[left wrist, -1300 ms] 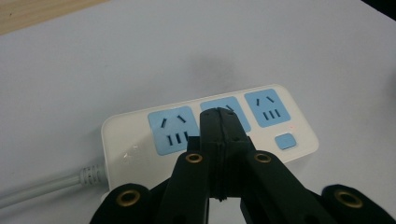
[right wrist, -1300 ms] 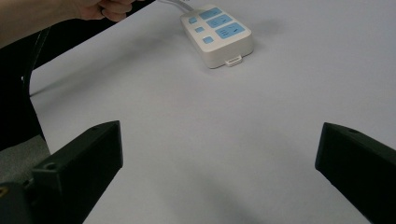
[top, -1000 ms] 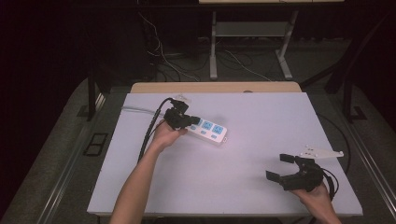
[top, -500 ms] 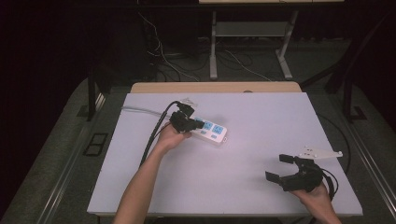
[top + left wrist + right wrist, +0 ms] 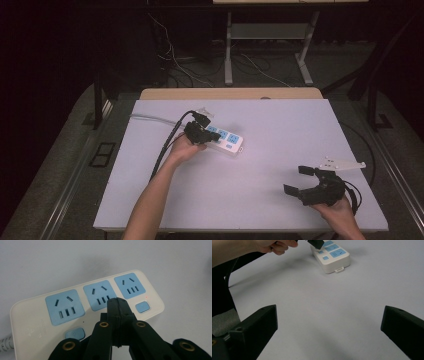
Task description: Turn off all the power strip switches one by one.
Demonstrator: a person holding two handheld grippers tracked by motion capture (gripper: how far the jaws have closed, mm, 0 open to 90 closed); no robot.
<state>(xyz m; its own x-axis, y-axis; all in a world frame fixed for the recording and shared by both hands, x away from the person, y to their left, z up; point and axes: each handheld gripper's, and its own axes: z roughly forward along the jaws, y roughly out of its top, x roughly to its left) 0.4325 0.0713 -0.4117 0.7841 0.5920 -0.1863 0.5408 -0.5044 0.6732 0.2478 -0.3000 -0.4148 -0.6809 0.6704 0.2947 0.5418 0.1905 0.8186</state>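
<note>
I'm looking down on the bench (image 5: 260,165), and the power strip (image 5: 223,140) is lying flat on its far left part, tilted, with its grey cord (image 5: 150,119) running off toward the left edge. My left tool (image 5: 117,302) is hovering over the strip with its jaws pressed together and nothing between them, its tip sitting right above the middle socket (image 5: 100,295) and near the small blue switch (image 5: 142,307). My right tool (image 5: 305,181) is resting well apart at the near right corner, jaws spread wide and empty, pointing across the bare bench toward the strip.

Biggest worry first: I'm pressing down on a light strip that nothing is bracing. If I'm pushing at an angle, the whole body could skid or pivot on the smooth top, and the right tool is too far off to steady it.

Next: the tip is hanging between a socket and a switch. A small drift and I'm jabbing the socket slots instead of the button, or toggling the wrong one, since there's another switch (image 5: 74,333) nearer my tool.

Smallest: a tiny red dot (image 5: 148,297) is glowing by the far switch, so I'm judging the strip is live, which makes poking the slots worse.
</note>
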